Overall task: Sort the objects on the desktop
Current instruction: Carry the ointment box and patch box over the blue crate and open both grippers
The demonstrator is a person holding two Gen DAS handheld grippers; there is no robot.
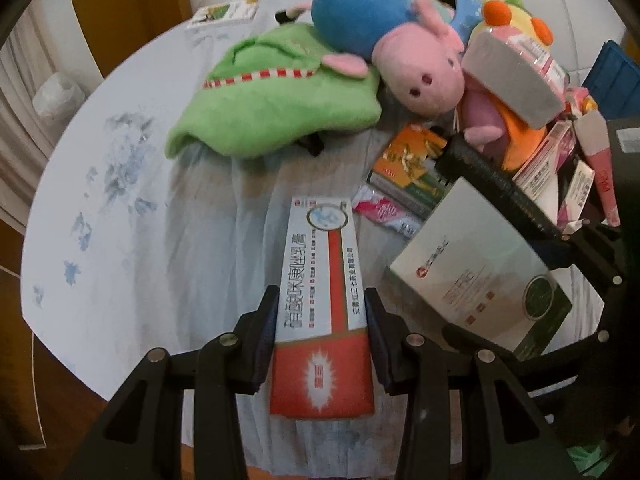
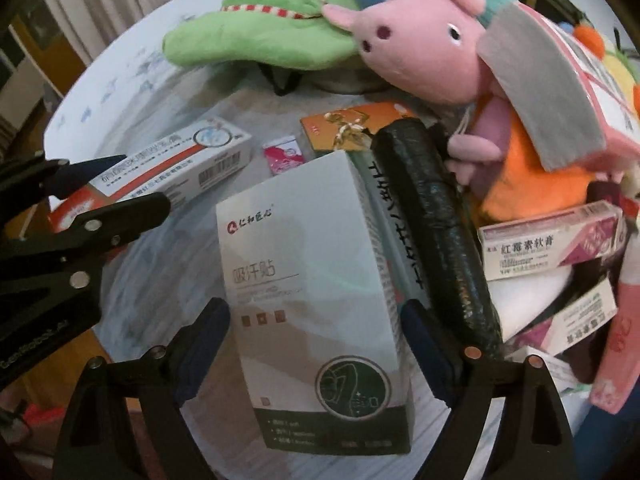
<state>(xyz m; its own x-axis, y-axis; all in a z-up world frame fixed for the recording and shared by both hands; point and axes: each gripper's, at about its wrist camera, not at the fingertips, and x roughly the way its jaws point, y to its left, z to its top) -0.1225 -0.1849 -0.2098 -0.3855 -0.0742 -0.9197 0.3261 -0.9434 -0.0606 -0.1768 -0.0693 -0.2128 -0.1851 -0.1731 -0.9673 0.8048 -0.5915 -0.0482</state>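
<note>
We hold the long red-and-white ointment box (image 1: 322, 320) clamped in our left gripper (image 1: 322, 312); the tall white box (image 2: 316, 300) stands between our right gripper's (image 2: 316, 320) wide jaws, near the table's (image 1: 120, 208) front edge.

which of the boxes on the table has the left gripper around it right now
The long white and red tube box sits between the left gripper fingers. The wider white and dark green box lies between the right gripper fingers instead.

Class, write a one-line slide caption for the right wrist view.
Right gripper straddles a white-and-green box on the cluttered table, beside a pink pig plush.
</note>
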